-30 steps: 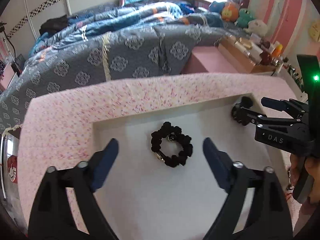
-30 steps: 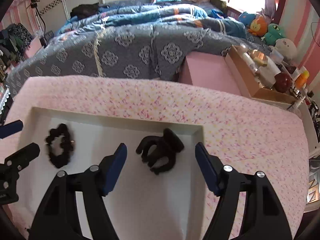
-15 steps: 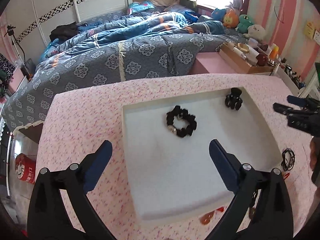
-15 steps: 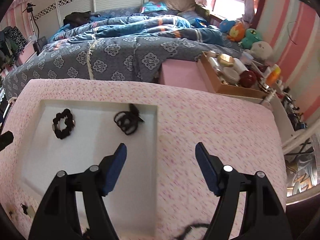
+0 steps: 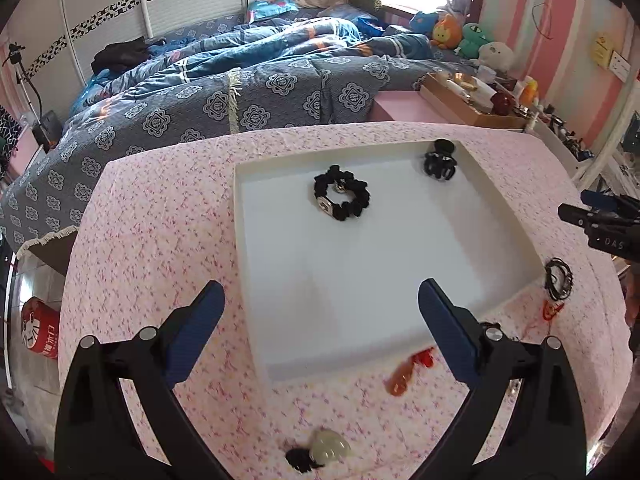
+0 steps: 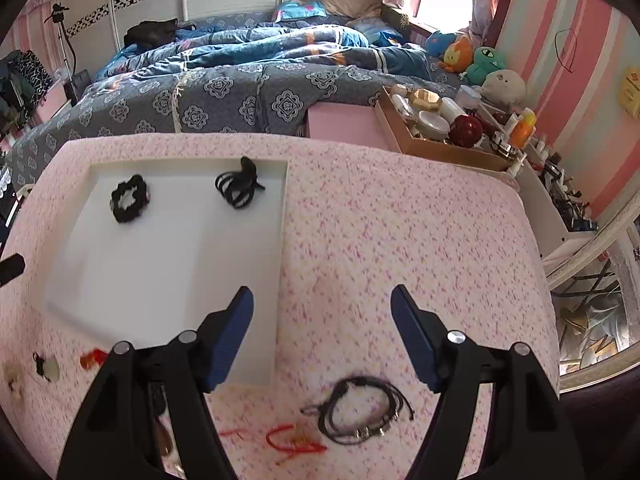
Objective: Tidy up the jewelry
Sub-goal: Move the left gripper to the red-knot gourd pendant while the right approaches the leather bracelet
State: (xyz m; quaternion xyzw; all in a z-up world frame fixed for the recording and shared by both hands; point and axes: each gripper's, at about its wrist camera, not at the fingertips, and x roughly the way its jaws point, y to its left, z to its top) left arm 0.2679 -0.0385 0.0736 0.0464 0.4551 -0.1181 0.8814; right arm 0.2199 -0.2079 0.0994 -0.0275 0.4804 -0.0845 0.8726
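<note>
A white tray (image 5: 280, 320) (image 6: 120, 280) lies on the pink flowered tabletop. In it are a black scrunchie (image 5: 341, 198) (image 6: 129, 199) and a black claw clip (image 5: 439, 160) (image 6: 237, 187) near the far edge. My left gripper (image 5: 320, 328) is open and empty, raised above the tray's near part. My right gripper (image 6: 322, 332) is open and empty over the cloth right of the tray; it also shows in the left wrist view (image 5: 600, 220). Black cord bracelets (image 6: 362, 410) (image 5: 558, 278), a red string (image 6: 294, 442) and an orange clip (image 5: 404, 374) lie outside the tray.
A pale green piece with a black tie (image 5: 326, 448) (image 6: 48, 368) lies on the cloth near the front. A bed with a blue quilt (image 5: 240, 92) stands behind the table. A brown box of cosmetics (image 6: 436, 124) sits at the back right.
Both grippers have pulled back and up from the tray, leaving the scrunchie and the claw clip lying in it. More of the table and the loose pieces outside the tray have come into view.
</note>
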